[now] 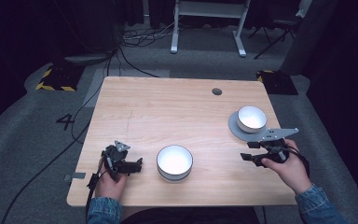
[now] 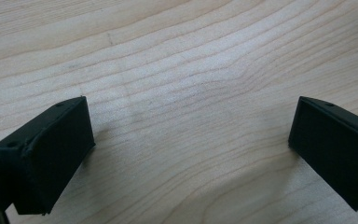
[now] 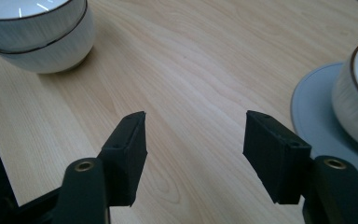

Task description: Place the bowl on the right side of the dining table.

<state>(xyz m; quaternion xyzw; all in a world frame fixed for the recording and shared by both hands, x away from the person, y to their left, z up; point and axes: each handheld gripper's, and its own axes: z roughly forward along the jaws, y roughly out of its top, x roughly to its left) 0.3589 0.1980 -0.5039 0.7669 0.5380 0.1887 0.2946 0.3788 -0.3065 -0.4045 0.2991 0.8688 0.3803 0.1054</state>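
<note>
**Bowls: three counted, one plate, two tongs**

Two stacked bowls (image 1: 174, 162) are seen between the left tongs (image 1: 137, 164) and right tongs (image 1: 246, 151). One bowl (image 1: 251, 118) is set on a plate (image 1: 236, 128) just beyond the right tongs. Both tongs are held open, nothing gripped, over the table (image 1: 168, 112).

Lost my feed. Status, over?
Both tongs, left and right, open, empty. Stacked bowls mid-table, untouched. One bowl on grey plate. Nothing obstructing.
</note>
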